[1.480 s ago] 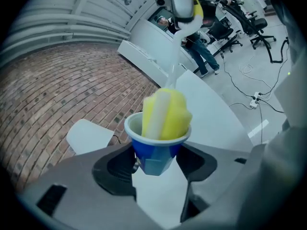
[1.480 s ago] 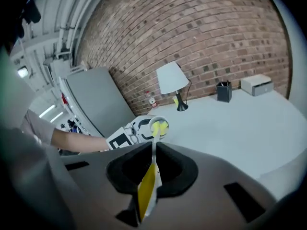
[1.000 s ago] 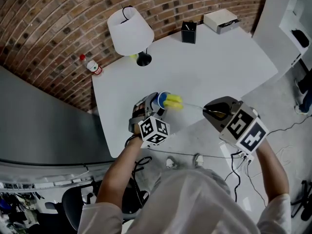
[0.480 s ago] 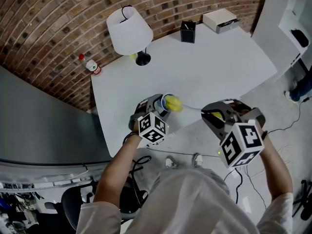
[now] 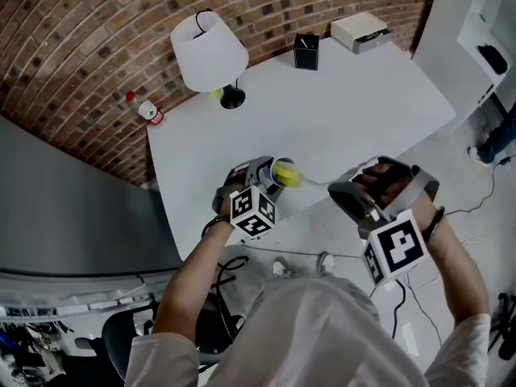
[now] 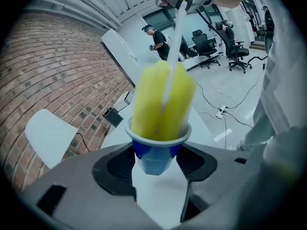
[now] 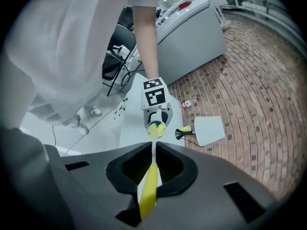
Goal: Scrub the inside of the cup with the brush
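Note:
My left gripper [image 5: 264, 181] is shut on a small blue cup [image 5: 275, 172] with a white rim, tilted on its side above the table's front edge. In the left gripper view the cup [image 6: 156, 150] sits between the two pads, mouth facing away. The brush's yellow head [image 6: 162, 102] fills the cup's mouth, and its white handle [image 6: 175, 30] runs up to the right gripper. My right gripper [image 5: 353, 193] is shut on the brush's yellow-and-white handle [image 7: 149, 183], right of the cup. The right gripper view looks down the handle at the cup [image 7: 156, 126].
On the white table [image 5: 339, 119] stand a white-shaded lamp [image 5: 208, 51], a black box [image 5: 305, 52] and a white box [image 5: 361, 31] at the back. A bottle [image 5: 145, 110] stands by the brick wall. Cables [image 5: 322, 258] lie on the floor under my arms.
My right gripper has rolled, so its marker cube swung down and towards me. The brush head has gone further into the cup. The left gripper has hardly moved.

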